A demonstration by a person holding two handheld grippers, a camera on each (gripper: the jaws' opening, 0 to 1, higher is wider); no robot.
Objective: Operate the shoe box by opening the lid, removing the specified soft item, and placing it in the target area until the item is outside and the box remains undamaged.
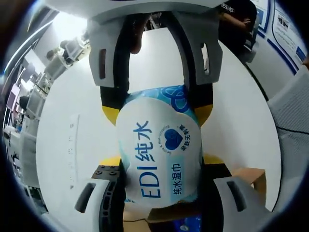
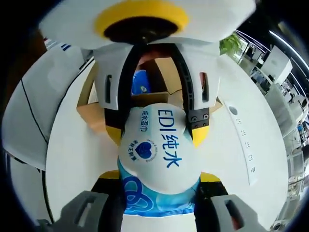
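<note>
- While both grippers face each other, the left gripper [image 1: 159,186] and right gripper [image 2: 159,191] each clamp one end of the wet-wipes pack [image 1: 159,150], held above the white table [image 1: 63,145].
- Behind it sits the open cardboard shoe box [image 2: 91,111], a power strip [image 2: 244,140] alongside.
- Beyond the table a person [image 1: 236,24] stands.

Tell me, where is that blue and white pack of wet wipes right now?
The wet wipes pack is held in the air between both grippers, above the white table. In the right gripper view, the open cardboard box sits just behind it.
</note>
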